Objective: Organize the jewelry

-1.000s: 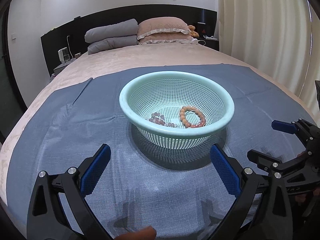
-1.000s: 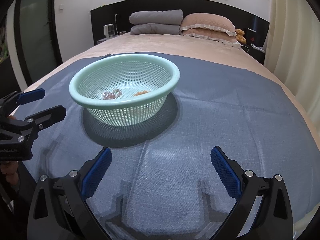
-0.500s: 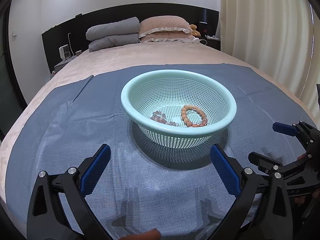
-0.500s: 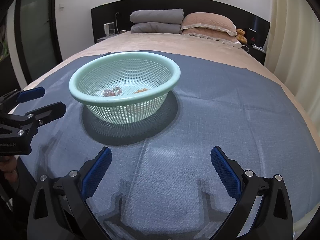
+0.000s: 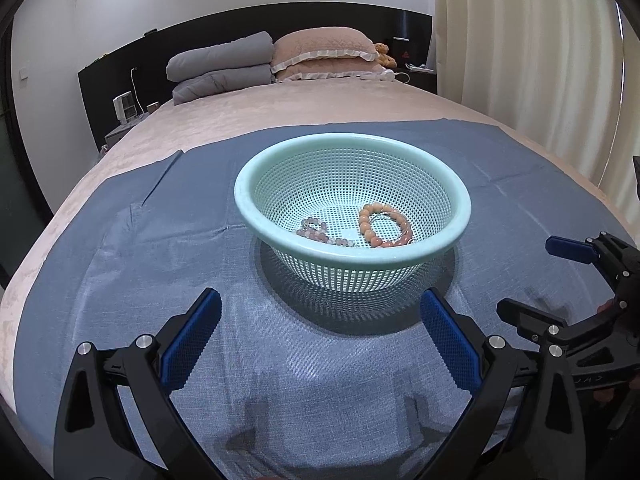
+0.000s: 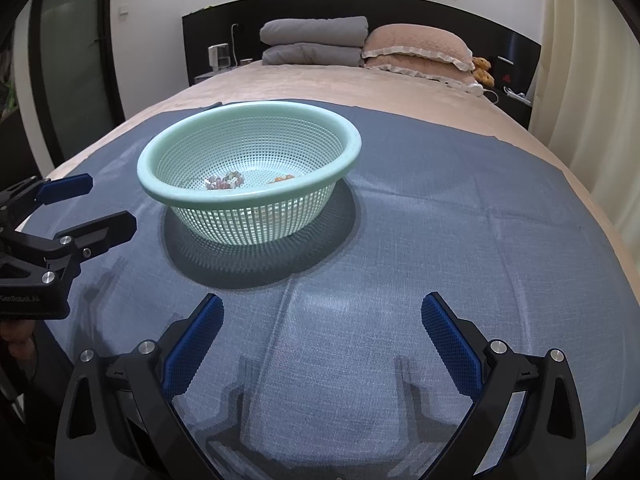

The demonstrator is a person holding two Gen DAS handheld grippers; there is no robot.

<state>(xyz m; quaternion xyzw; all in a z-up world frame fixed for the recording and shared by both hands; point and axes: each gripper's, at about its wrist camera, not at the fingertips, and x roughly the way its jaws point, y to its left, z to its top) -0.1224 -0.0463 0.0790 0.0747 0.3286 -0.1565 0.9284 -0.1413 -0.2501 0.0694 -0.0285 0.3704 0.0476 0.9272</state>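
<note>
Blue-padded fingers of the left gripper point(image 5: 320, 332) stand wide apart with nothing between them, hanging just above the blue cloth point(image 5: 132, 264) on the near side of the basket point(image 5: 460, 210). The right gripper point(image 6: 322, 336) is spread about as wide and is equally empty, over bare cloth further right, with the basket far and to its left. Each tool shows in the other's camera: the right one at the right edge of the left view, the left one at the left edge of the right view, both clear of the basket and of each other.

Just beyond the left gripper sits the mint-green perforated basket, upright on the cloth. Both pieces of jewelry lie on its floor: an orange bead bracelet point(image 5: 385, 226) toward the right and a paler pinkish-grey bead strand point(image 5: 316, 232) to its left, close together; whether they touch I cannot tell. From the right camera only slivers of them show over the near rim.

The cloth looks laid out as a work surface over the beige bedspread point(image 5: 304, 108), and the basket seems meant to keep small beaded pieces gathered. No jewelry lies loose on the cloth, so the collecting appears done, or the sorting out of the basket not yet begun. Pillows point(image 5: 324, 50) and a folded grey quilt point(image 5: 220, 66) rest at the far headboard.
</note>
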